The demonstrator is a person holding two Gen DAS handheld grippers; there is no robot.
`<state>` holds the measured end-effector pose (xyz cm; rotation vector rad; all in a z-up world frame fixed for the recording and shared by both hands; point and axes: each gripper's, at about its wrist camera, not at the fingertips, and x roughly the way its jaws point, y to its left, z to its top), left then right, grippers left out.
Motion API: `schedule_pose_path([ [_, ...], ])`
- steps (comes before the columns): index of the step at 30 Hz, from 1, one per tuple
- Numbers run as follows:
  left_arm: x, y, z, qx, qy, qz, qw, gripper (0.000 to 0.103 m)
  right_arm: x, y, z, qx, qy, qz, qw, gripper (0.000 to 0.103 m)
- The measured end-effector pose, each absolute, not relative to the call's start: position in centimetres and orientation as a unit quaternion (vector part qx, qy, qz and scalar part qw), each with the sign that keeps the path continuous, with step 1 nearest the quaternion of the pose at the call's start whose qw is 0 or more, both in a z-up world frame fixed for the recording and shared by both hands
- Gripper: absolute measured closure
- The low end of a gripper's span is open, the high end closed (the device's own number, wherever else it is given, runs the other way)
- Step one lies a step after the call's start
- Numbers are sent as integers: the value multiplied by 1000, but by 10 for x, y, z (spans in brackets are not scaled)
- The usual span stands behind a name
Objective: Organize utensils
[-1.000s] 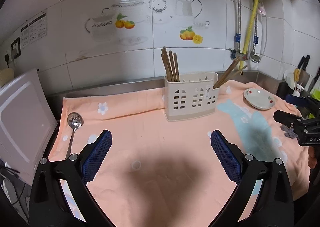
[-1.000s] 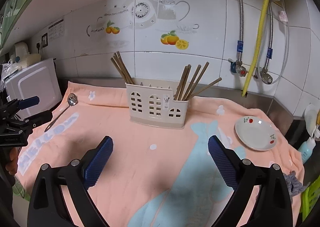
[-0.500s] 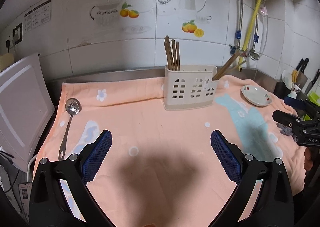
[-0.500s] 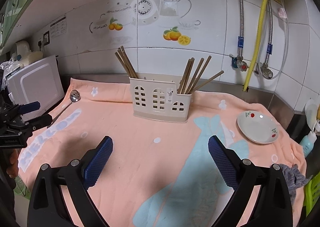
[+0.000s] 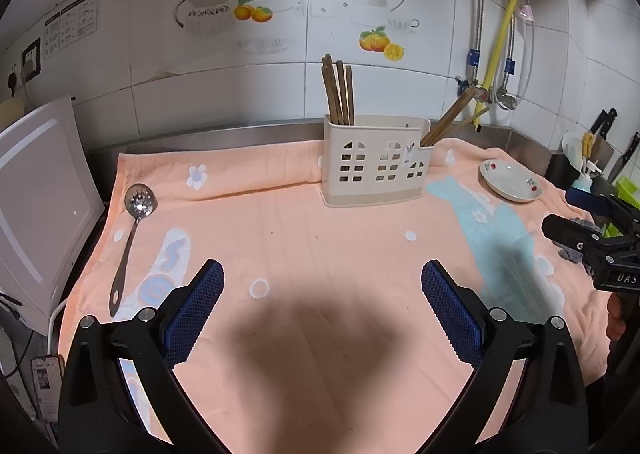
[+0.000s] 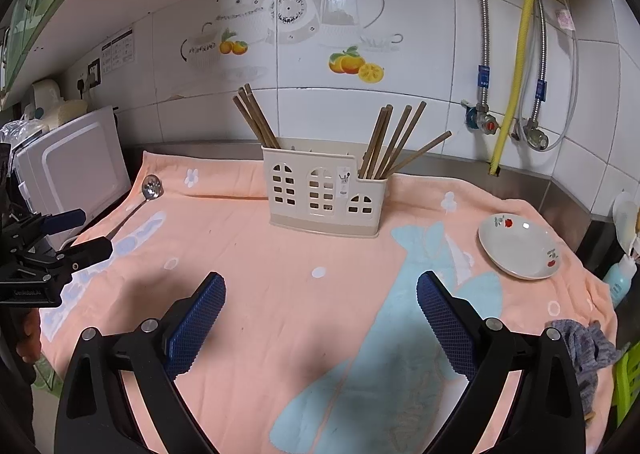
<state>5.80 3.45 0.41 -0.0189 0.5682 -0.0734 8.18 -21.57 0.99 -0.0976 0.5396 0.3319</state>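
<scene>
both grippers, left gripper (image 5: 322, 304) and right gripper (image 6: 320, 308), gape wide and empty; next likely fetching the slotted spoon (image 5: 132, 234) left of the caddy (image 5: 376, 160).

Even, dim indoor light, soft shadow on towel (image 5: 320, 334), fisheye-warped edges.

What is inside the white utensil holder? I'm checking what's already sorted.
The utensil holder has brown chopsticks in its left end and another bunch in its right end. The middle section shows nothing above the rim; its depths are hidden by the wall.
</scene>
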Motion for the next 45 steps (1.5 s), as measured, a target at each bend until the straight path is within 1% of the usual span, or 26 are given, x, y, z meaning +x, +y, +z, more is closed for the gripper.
schedule_pose_path([
  [45,65,25,-3,-3,290,-44,956,5,83,-209,-1,-51,278,168,945,9],
])
